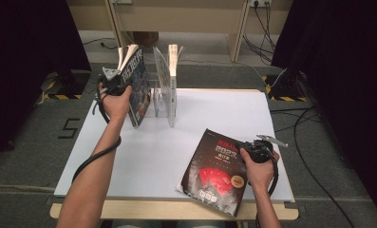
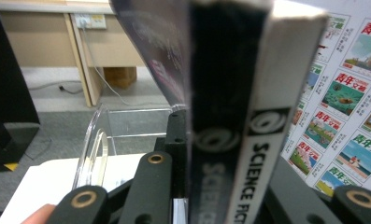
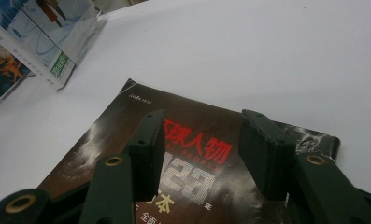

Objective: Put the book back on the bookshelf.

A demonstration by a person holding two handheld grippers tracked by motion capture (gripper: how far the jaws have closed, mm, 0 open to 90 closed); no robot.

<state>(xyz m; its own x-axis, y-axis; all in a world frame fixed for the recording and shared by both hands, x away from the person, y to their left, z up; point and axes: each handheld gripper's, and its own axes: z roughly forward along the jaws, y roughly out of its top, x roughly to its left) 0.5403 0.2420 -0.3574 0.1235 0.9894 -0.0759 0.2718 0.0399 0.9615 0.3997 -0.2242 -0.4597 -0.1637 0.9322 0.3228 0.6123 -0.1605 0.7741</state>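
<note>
My left gripper (image 1: 114, 81) grips a science fiction magazine (image 1: 135, 88), jaws clamped on the spine edge. It has a dark cover with white lettering, and "SCIENCE FIC" runs white along the black spine (image 2: 230, 140) in my left gripper view. The magazine stands upright, long axis near vertical, top tilted a bit away from me, spine toward my gripper. Pages fan open at the top. Its lower corner sits by the table (image 1: 143, 156), contact unclear. Just right of it is a clear acrylic rack (image 1: 162, 95) with another upright magazine (image 1: 173, 76) in it.

My right gripper (image 1: 252, 148) has its jaws apart, hovering over the top edge of a dark magazine (image 1: 214, 171) lying flat, cover up, with red characters and red cards on it. Its long axis runs from my gripper back toward my near left, title end under the jaws. Whether the pads touch the cover, cannot tell.

Hidden: the left jaws' pads behind the spine, close-up blurred. The flat magazine's near corner hangs past the table edge. Cover text is too small in the high view.
</note>
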